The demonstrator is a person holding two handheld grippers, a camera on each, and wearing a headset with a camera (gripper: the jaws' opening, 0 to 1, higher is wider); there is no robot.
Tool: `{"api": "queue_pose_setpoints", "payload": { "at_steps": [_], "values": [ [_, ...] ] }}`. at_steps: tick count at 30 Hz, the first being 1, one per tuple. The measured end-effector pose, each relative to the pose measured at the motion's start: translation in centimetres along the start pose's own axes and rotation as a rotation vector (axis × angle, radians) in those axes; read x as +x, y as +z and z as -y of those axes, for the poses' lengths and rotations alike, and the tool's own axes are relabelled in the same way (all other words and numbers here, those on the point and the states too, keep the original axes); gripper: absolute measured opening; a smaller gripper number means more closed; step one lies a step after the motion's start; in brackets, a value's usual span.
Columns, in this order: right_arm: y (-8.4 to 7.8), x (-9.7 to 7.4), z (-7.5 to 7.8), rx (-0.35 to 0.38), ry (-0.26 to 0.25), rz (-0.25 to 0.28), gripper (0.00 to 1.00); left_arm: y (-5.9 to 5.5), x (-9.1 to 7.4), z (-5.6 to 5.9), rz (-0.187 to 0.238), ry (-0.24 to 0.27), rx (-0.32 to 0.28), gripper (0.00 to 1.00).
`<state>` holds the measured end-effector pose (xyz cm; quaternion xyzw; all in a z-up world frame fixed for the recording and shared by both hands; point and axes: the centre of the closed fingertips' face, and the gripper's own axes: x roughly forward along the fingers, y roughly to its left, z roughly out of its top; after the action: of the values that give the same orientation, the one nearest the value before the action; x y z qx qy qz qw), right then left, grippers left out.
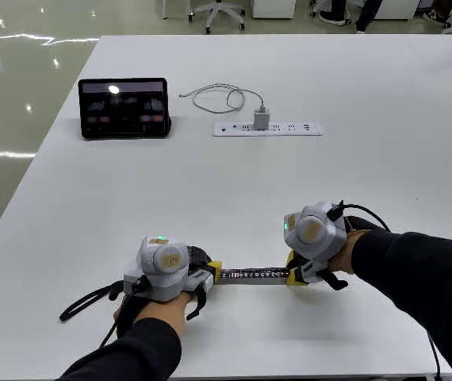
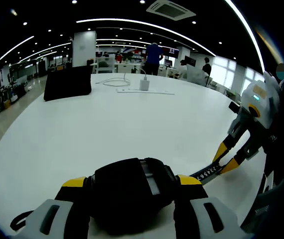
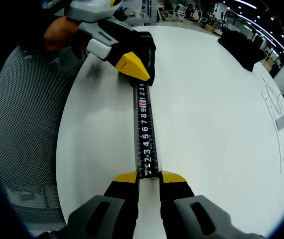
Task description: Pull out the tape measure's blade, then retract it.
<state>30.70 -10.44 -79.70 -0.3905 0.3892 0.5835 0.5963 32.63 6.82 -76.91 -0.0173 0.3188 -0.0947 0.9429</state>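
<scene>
Spanning the gap between the two tools, the blade (image 3: pixel 144 129) is a dark strip with pale numerals. They count up from 1 at the right tool (image 3: pixel 148 177) toward the case (image 3: pixel 144 42), with one red mark partway along. A short length of it is out of the case, straight and low over the counter (image 1: pixel 289 182); whether it touches the surface I cannot tell. The case is black and rounded, with a slot at its mouth where the blade enters.

The left tool (image 2: pixel 132 181) clamps the case, one yellow tip on each side. The right tool is narrowed onto the blade's free end, its yellow tips pinching the strip between them.

The tape measure sits near the counter's front edge, close to the person. Well behind it, a dark tablet (image 1: pixel 124 107) stands to the left, and a white power strip (image 1: pixel 267 128) carries a charger (image 1: pixel 261 119) with a looped cable (image 1: pixel 218 97).
</scene>
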Motion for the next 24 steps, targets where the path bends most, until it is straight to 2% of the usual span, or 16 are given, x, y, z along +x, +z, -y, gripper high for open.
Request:
{"api": "queue_pose_setpoints", "payload": {
  "at_steps": [24],
  "values": [
    [1.2,0.7,-0.1,0.002,0.0,0.017,0.11,0.0,0.0,0.0,0.001,0.0,-0.001,0.65]
  ]
}}
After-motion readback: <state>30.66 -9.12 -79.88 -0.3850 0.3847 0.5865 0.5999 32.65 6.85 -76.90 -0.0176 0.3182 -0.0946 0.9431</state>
